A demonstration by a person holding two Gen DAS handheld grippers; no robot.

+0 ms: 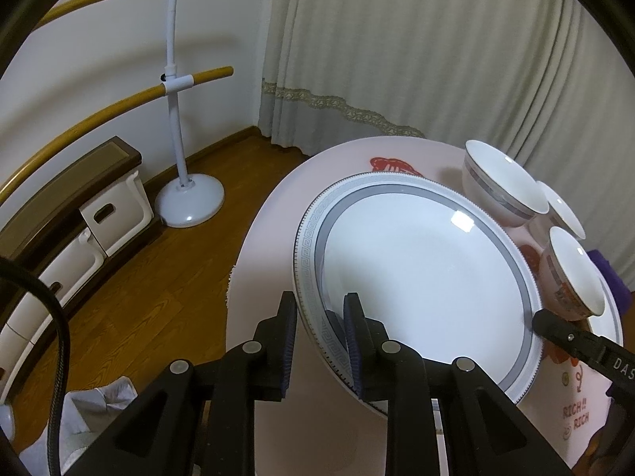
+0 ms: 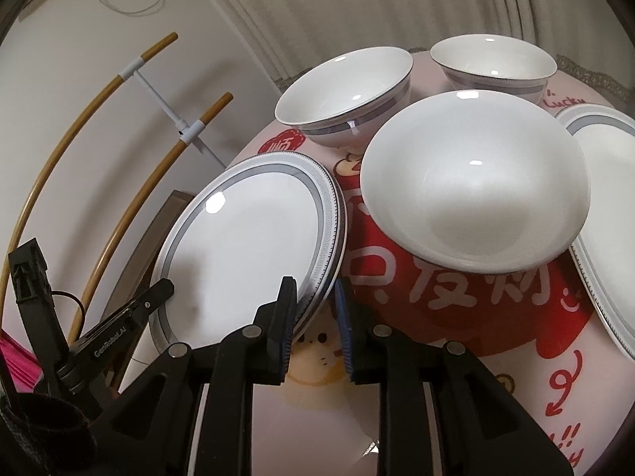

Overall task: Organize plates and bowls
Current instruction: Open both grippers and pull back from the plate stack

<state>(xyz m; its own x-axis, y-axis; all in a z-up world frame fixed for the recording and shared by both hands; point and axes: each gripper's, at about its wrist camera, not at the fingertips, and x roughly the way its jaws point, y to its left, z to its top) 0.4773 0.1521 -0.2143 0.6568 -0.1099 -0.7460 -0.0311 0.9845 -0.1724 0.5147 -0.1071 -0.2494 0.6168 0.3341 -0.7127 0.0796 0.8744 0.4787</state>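
Both grippers on one grey-rimmed plate (image 1: 428,277), lifted tilted over the table (image 1: 270,238).

Left gripper (image 1: 320,343) jaws clamp its near rim; right gripper (image 2: 315,315) jaws pinch the opposite rim. Three bowls (image 2: 474,182) sit just beyond that plate.

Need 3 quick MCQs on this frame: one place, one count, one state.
1. Where is the second plate?
A. Inside a bowl
B. At the right edge of the right wrist view, beside the nearest bowl
C. On the floor

2. How many bowls are on the table?
A. Two
B. Three
C. Five

3. What is the left gripper doing?
A. Clamping a bowl
B. Hanging away from the crockery
C. Gripping the grey-banded plate by its rim

Key:
1. B: the second plate sits there.
2. B: three bowls show.
3. C: the left gripper has the grey-banded plate rim between its fingers.
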